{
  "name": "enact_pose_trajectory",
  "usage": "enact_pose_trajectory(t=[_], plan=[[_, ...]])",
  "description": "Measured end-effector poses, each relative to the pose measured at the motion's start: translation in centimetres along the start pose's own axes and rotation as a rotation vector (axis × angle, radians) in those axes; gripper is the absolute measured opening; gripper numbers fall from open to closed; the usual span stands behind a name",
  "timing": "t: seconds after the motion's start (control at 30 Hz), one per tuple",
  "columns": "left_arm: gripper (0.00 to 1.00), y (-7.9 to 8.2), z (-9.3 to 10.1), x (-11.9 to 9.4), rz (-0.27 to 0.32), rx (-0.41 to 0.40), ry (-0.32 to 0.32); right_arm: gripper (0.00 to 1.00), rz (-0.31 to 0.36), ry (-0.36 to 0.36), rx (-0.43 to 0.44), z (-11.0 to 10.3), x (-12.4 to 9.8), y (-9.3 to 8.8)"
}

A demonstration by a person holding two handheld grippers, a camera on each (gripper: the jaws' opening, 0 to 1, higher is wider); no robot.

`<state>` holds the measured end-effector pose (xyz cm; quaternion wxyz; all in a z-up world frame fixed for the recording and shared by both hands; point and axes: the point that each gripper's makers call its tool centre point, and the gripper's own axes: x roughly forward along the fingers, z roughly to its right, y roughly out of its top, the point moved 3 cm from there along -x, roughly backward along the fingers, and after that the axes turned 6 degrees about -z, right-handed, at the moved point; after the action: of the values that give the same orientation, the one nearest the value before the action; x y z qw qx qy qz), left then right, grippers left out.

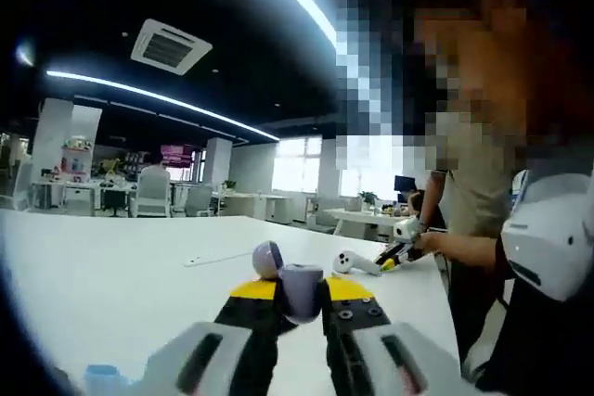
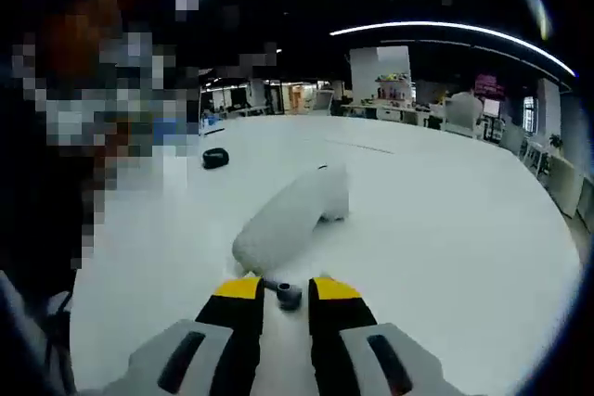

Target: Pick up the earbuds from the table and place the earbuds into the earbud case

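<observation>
Holding the lavender earbud case (image 1: 299, 289) lid-open between its jaws above the white table (image 1: 121, 275), the left hand-held gripper (image 1: 299, 296) waits — the right hand-held gripper (image 2: 283, 296) pinches one earbud (image 2: 283, 224) by its stem, long axis pointing away, while another earbud (image 1: 355, 262) lies on the table just beyond the case.

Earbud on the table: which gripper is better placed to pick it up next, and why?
Right. The right gripper is at the white earbud, jaws either side of its end, while the left gripper is shut on the lilac earbud case.
</observation>
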<state>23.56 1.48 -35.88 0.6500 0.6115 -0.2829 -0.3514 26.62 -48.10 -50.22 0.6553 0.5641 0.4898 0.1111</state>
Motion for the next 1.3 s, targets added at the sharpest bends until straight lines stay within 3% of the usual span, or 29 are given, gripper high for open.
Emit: enact_pose_trajectory(t=[0.1,0.2,0.3,0.4,0.5,0.6,0.67,0.83,0.97,1.07,1.2,1.3], plan=[[0.19,0.2,0.0,0.0,0.006,0.002,-0.001,0.12,-0.001,-0.029,0.005,-0.7,0.0,-0.1],[0.19,0.2,0.1,0.1,0.013,0.0,-0.008,0.11,-0.008,-0.113,0.006,-1.6,0.2,-0.1],[0.19,-0.3,0.0,0.5,0.004,-0.008,-0.017,0.11,-0.034,-0.181,-0.032,-4.1,0.7,-0.3],[0.19,-1.1,0.1,0.8,-0.021,-0.003,-0.018,0.11,-0.037,-0.225,-0.04,-6.0,0.4,-0.6],[0.19,-2.8,0.5,1.5,-0.102,0.06,-0.007,0.11,-0.106,-0.3,-0.075,-9.6,0.8,-0.4],[0.19,-4.1,1.1,2.2,-0.146,0.105,-0.011,0.11,-0.115,-0.309,-0.137,-12.3,2.0,1.6],[0.19,-4.9,1.3,2.7,-0.164,0.117,-0.012,0.11,-0.106,-0.331,-0.216,-13.9,3.5,4.0],[0.19,-5.7,2.5,3.3,-0.189,0.127,-0.039,0.11,0.005,-0.321,-0.449,-19.4,10.2,11.6],[0.19,-6.0,3.0,3.2,-0.228,0.168,-0.016,0.11,0.026,-0.279,-0.644,-24.1,15.3,15.7],[0.19,-6.5,2.9,2.7,-0.276,0.262,0.042,0.11,-0.014,-0.255,-0.76,-26.6,17.8,17.3],[0.19,-6.6,3.0,2.2,-0.281,0.345,0.087,0.11,-0.002,-0.227,-0.78,-28.1,18.9,18.7],[0.19,-6.8,2.8,1.8,-0.294,0.452,0.141,0.11,-0.003,-0.191,-0.769,-29.3,19.8,19.6]])
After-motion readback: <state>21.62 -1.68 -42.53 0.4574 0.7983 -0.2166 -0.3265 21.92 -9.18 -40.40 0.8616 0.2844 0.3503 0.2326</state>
